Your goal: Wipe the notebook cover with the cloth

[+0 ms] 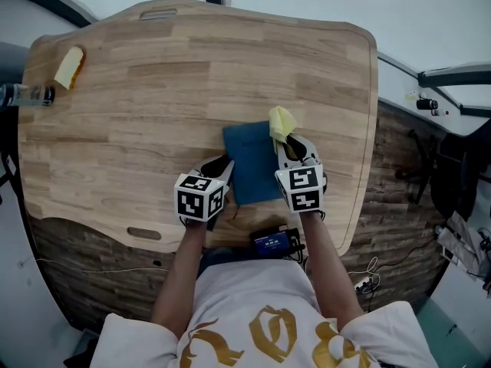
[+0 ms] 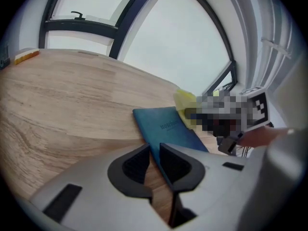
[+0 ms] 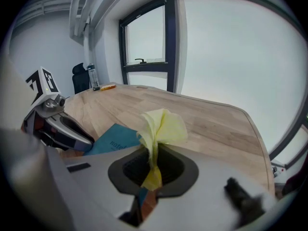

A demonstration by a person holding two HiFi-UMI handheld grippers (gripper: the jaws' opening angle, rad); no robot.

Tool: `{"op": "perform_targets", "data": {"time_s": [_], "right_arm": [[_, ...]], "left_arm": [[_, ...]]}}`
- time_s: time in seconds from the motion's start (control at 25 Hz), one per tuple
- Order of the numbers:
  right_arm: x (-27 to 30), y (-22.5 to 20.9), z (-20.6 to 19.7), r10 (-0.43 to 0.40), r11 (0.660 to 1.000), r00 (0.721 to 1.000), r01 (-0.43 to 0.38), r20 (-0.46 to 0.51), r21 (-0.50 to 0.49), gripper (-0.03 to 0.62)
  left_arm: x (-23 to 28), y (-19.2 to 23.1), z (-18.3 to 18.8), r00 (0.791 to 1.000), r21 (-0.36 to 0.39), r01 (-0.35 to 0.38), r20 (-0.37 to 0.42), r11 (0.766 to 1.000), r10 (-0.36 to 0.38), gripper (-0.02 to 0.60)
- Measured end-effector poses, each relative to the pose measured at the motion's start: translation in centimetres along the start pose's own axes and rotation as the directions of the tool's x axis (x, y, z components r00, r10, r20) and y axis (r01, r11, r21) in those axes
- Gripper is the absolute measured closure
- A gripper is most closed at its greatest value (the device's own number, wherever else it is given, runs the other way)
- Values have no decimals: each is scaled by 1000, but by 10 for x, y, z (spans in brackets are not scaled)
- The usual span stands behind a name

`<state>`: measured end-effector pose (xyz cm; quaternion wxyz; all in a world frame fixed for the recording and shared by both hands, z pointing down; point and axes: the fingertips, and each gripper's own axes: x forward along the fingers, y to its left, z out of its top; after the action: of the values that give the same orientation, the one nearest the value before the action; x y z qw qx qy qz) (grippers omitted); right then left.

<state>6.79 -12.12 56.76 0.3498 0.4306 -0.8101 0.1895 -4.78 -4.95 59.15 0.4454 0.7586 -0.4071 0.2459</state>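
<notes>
A blue notebook [image 1: 252,167] lies flat on the wooden table [image 1: 153,113], near its front edge. My left gripper [image 1: 221,165] is at the notebook's left edge. In the left gripper view the notebook [image 2: 166,126] runs down into the narrow gap of the left gripper [image 2: 155,150], its edge against the right jaw, with bare wood showing beside it. My right gripper [image 1: 295,146] is at the notebook's right edge, shut on a bunched yellow cloth [image 1: 281,123]. In the right gripper view the cloth [image 3: 161,126] stands up out of the right gripper [image 3: 154,162], above the notebook [image 3: 113,139].
A yellow sponge-like piece [image 1: 69,67] and a dark bottle [image 1: 27,94] sit at the table's far left corner. A small blue device [image 1: 272,241] rests at the front edge by the person's body. Windows stand beyond the table's far side.
</notes>
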Motion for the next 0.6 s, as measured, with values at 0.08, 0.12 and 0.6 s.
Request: {"op": "perform_targets", "data": {"time_s": [0.08, 0.12, 0.6], "right_arm": [[4, 1, -2, 5, 1000, 1000, -5, -18, -7, 556], [6, 1, -3, 7, 1000, 1000, -7, -25, -11, 556], [15, 2, -9, 11, 1000, 996, -12, -88, -7, 556]], "left_arm": [[1, 0, 0, 1000, -12, 9, -8, 1000, -9, 508], [1, 1, 0, 1000, -17, 14, -11, 1000, -14, 508], [3, 1, 0, 997, -70, 62, -44, 996, -65, 518]]}}
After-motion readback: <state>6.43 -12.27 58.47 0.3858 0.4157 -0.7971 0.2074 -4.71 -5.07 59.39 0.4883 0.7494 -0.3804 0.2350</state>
